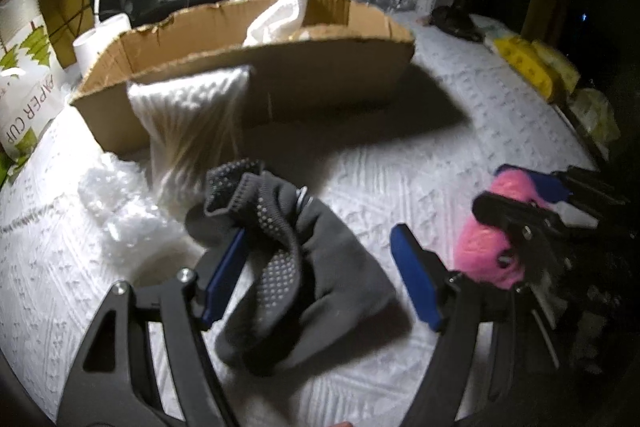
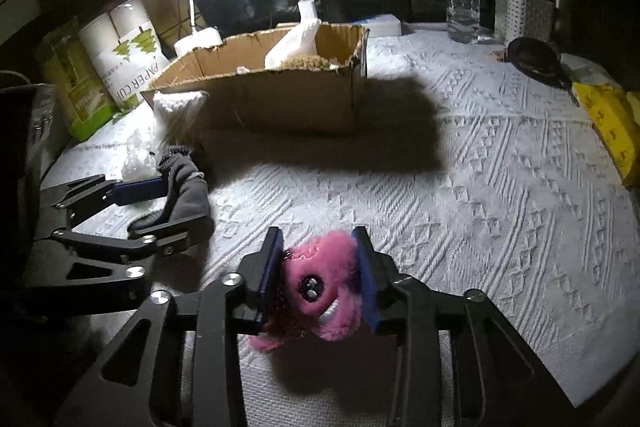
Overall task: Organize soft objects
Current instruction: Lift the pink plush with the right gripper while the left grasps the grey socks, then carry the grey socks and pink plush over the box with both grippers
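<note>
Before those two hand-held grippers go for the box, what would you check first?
1. Pink plush toy held between the right hand-held gripper pads: ok.
2. Grey sock gripped by the left hand-held gripper: not ok; it lies between open jaws.
3. Cardboard box open on top: ok.
4. Room left inside the box: cannot tell; white cloth already sticks out.
5. White knit piece fully in the box: not ok; it hangs over the front wall.
</note>
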`<act>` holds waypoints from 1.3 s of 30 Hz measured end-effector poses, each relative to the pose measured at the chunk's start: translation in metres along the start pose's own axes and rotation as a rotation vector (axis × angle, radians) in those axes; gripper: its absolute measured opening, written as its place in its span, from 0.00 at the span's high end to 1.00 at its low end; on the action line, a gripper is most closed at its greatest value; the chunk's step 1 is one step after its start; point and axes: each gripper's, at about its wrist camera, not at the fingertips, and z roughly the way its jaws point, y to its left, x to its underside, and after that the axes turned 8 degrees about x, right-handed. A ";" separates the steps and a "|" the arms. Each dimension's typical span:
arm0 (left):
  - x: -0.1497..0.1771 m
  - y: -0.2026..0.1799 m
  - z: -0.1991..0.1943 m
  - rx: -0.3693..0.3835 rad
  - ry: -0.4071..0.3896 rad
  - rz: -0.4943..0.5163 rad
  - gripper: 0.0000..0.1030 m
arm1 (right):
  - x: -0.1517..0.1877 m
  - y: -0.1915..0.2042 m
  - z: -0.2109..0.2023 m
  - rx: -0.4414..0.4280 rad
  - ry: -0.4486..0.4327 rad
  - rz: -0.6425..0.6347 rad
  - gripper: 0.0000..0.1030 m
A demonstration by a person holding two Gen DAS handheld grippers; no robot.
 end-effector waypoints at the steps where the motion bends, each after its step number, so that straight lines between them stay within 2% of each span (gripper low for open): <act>1: 0.000 0.001 0.003 0.004 0.007 0.001 0.29 | 0.001 0.000 0.002 -0.002 0.011 -0.002 0.39; 5: 0.001 -0.001 0.004 0.013 -0.002 0.028 0.30 | 0.008 -0.003 0.007 -0.018 0.037 0.020 0.36; 7: 0.003 -0.001 0.002 0.008 -0.006 0.038 0.47 | 0.011 -0.003 0.007 -0.019 0.036 0.021 0.35; 10: 0.007 -0.001 -0.002 0.029 -0.011 0.043 0.60 | 0.013 0.004 0.007 -0.030 0.042 -0.007 0.35; 11: 0.008 -0.001 -0.004 0.036 -0.013 0.045 0.62 | 0.014 0.010 0.006 -0.033 0.042 -0.030 0.37; 12: 0.009 -0.002 -0.006 0.047 -0.014 0.046 0.63 | 0.015 0.015 0.007 -0.044 0.044 -0.043 0.51; 13: 0.010 -0.003 -0.008 0.056 -0.017 0.050 0.64 | 0.015 0.018 0.006 -0.050 0.044 -0.050 0.57; 16: 0.012 -0.006 -0.018 0.072 -0.036 0.058 0.65 | 0.013 0.024 0.006 -0.053 0.045 -0.067 0.64; 28: -0.003 0.003 -0.057 0.084 -0.127 0.056 0.65 | -0.019 0.037 -0.013 -0.038 -0.028 -0.096 0.65; 39: -0.029 0.019 -0.081 0.062 -0.195 0.050 0.65 | -0.060 0.046 -0.017 -0.046 -0.082 -0.123 0.65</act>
